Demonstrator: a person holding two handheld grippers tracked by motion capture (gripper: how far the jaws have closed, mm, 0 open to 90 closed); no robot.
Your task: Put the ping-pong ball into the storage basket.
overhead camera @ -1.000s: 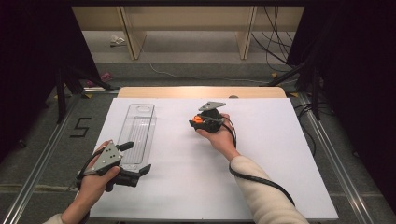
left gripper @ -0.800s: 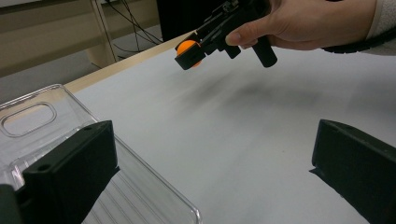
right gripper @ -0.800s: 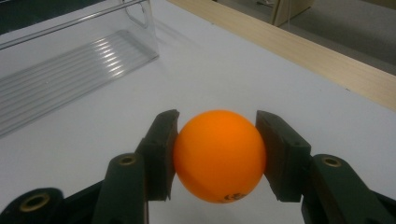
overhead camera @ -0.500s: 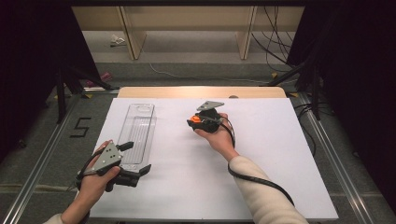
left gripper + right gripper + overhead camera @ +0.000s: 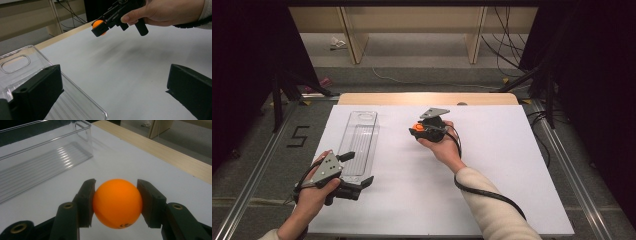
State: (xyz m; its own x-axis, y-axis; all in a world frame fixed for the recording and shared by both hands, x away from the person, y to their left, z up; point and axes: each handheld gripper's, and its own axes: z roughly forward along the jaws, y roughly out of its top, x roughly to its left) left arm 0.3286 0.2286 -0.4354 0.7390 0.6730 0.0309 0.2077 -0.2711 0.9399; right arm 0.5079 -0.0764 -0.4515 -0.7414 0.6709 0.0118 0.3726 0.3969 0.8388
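Orange ball (image 5: 117,203) sits clamped in our right claw (image 5: 116,205), above the white surface (image 5: 492,165). Left claw (image 5: 112,97) gapes apart by clear tray (image 5: 358,142). We keep grip firm & carry it over tray w/o squeezing harder.

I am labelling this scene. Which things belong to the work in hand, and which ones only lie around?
In the job:
- orange ball, clamped in the right gripper
- clear tray, at the left gripper

Lying about:
- cables on the floor
- white scrap on the floor
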